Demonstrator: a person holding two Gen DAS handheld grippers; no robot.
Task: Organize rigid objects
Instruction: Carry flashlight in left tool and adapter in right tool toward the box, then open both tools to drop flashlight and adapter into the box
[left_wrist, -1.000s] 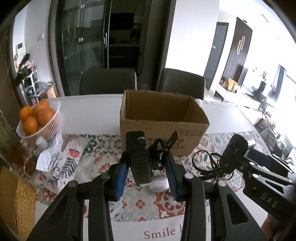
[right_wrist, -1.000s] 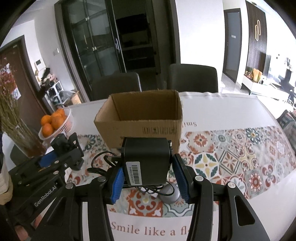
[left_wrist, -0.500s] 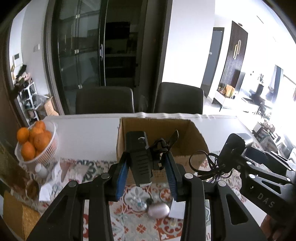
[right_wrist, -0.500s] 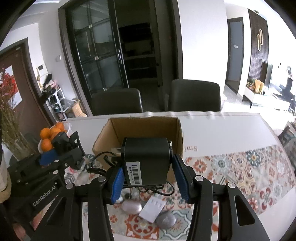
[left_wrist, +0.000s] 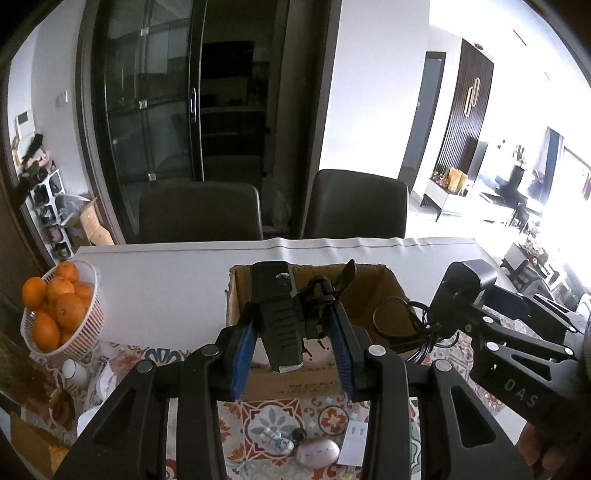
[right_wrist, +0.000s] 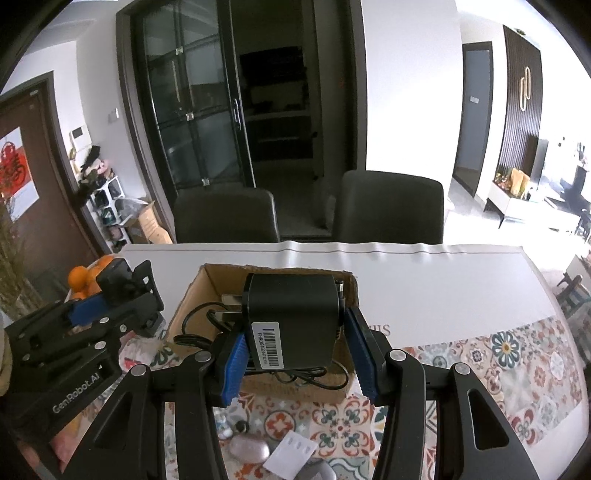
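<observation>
An open cardboard box (left_wrist: 373, 295) (right_wrist: 192, 306) stands on the table. My left gripper (left_wrist: 293, 349) is shut on a black ridged device (left_wrist: 279, 325) with a clip and cable, held above the box's near wall. My right gripper (right_wrist: 297, 360) is shut on a black power adapter (right_wrist: 291, 317) with a barcode label, its plug prongs to the left and its black cable (right_wrist: 195, 332) hanging, also above the box front. The right gripper also shows in the left wrist view (left_wrist: 465, 295), the left one in the right wrist view (right_wrist: 110, 295).
A white basket of oranges (left_wrist: 55, 314) stands at the table's left. On the patterned cloth below the grippers lie a pale oval case (left_wrist: 317, 450) (right_wrist: 249, 450), a white card (right_wrist: 291, 452), and small items (left_wrist: 277, 439). Two dark chairs (left_wrist: 199, 210) stand behind the table.
Both grippers have risen and tilted up while holding their objects. The box now sits lower in view, and more small items on the cloth show beneath.
</observation>
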